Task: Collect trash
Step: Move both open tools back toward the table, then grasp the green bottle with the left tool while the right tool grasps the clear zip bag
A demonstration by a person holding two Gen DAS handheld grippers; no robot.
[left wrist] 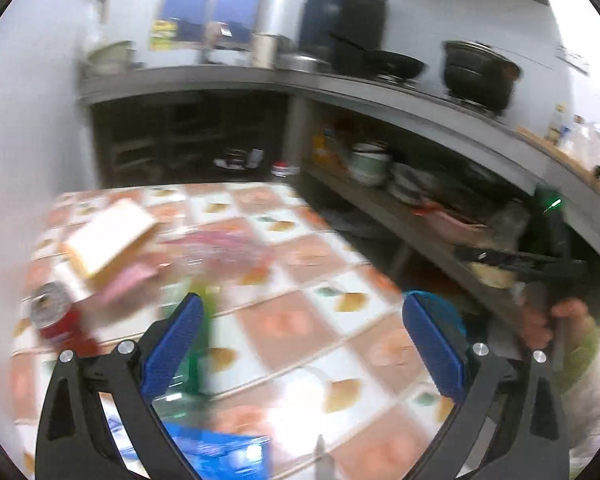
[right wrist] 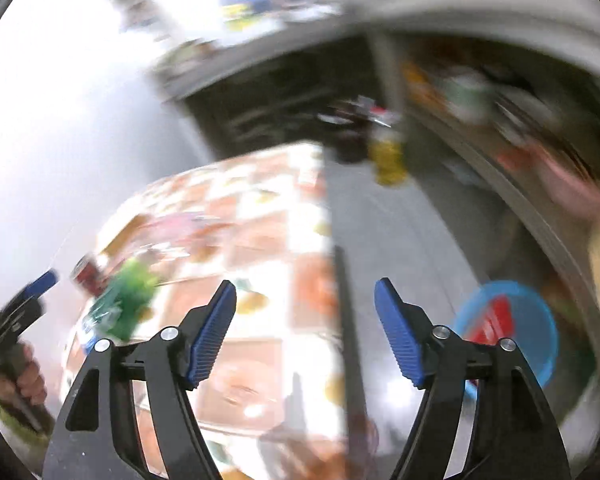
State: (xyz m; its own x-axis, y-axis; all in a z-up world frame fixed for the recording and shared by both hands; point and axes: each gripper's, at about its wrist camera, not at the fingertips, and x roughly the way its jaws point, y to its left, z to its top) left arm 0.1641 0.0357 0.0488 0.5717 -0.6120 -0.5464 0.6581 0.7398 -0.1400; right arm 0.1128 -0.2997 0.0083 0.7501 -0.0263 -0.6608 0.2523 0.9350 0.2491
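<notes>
- Both views are blurred, so small details cannot be made out.
- The left gripper (left wrist: 300, 344) is held with its jaws wide apart and nothing between them, above the table (left wrist: 340, 264) with the checked cloth.
- The right gripper (right wrist: 305, 328) is likewise held apart and empty, over the table edge (right wrist: 328, 264) and the grey floor (right wrist: 400, 240) beside it.
- The trash is seen lying on the table: a red can (left wrist: 54, 314) on its side, a pale box (left wrist: 108, 240) just beside it, pink wrappers (left wrist: 224, 244), a green bottle or wrapper (left wrist: 204, 328) near the left finger, and a blue packet (left wrist: 220, 452) at the near edge.
- A blue bin (right wrist: 508, 328) with something red inside is seen on the floor, low to the right of the table.
- The task is judged to be at an early stage: one red item may be binned, whereas most of the litter is not yet collected and nothing is gripped.
- Only in the left wrist view are the pale box, the blue packet and the pots on the counter (left wrist: 340, 80) shown.
- Only in the right wrist view is the bin's inside shown, along with the left gripper from the side; in the left view just a sliver of blue rim is visible.
</notes>
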